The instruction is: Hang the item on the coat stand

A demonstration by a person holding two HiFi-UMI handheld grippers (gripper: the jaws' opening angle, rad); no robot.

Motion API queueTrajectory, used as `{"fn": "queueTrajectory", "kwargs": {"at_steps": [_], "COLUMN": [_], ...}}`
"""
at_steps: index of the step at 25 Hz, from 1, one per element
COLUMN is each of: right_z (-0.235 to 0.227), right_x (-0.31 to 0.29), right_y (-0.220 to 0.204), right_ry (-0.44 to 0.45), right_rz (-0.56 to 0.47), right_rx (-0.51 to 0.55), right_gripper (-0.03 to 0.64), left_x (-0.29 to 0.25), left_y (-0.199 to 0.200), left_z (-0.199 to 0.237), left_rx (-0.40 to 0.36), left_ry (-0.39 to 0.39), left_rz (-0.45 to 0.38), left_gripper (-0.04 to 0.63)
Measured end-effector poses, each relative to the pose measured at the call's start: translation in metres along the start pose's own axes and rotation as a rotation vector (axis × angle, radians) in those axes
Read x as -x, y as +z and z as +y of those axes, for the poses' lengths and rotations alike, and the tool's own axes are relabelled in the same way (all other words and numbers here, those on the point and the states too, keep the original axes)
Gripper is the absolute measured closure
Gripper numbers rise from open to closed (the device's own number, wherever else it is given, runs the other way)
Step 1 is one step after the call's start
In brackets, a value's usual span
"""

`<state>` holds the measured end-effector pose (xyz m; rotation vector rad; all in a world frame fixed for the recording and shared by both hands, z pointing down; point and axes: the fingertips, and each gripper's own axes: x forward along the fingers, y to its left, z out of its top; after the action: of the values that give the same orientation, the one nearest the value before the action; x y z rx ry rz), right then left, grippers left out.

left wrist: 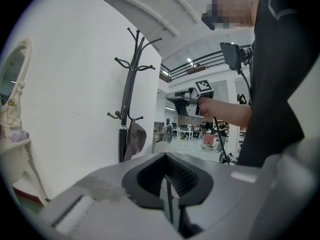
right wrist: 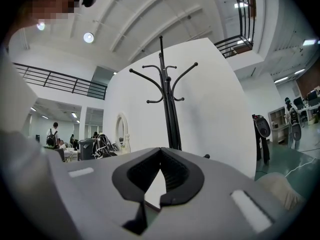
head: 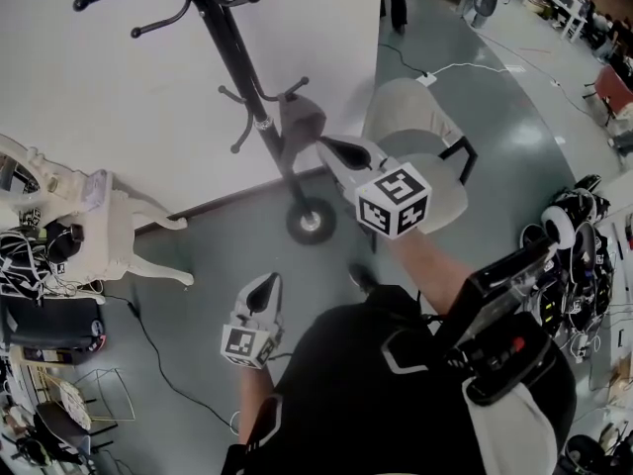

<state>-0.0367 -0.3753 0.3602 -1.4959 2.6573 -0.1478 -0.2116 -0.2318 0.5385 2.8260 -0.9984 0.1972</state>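
Observation:
A black coat stand [head: 233, 47] rises from a round base [head: 311, 221] by the white wall. A grey-brown cloth item [head: 300, 119] hangs from one of its low hooks, and it shows beside the pole as the same item [left wrist: 135, 139] in the left gripper view. My right gripper [head: 332, 147] is shut and empty, just right of the item and apart from it. In its own view the right gripper [right wrist: 160, 152] points at the stand's pole [right wrist: 171, 119]. My left gripper [head: 265, 285] hangs lower, near my body. Up close the left gripper [left wrist: 167, 157] is shut with nothing between its jaws.
A white ornate dressing table [head: 109, 221] with a mirror stands at the left, with bags and cables [head: 40, 265] beside it. A beige chair [head: 420, 117] sits right of the stand. Headphones and gear [head: 569, 226] lie at the right edge. A cable [head: 148, 349] runs across the grey floor.

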Motion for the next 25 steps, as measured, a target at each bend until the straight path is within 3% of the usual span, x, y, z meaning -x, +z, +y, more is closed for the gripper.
{"fn": "queueTrajectory", "kwargs": {"at_steps": [25], "right_z": [0.007], "right_x": [0.017], "right_y": [0.006], "right_ry": [-0.026], "right_rz": [-0.005], "right_rx": [0.028], "right_gripper": [0.607], "left_x": [0.004], "left_y": [0.007], "left_z": [-0.004], "left_rx": [-0.032], "left_ry": [-0.012], "left_rz": [0.007], "left_gripper": [0.568]}}
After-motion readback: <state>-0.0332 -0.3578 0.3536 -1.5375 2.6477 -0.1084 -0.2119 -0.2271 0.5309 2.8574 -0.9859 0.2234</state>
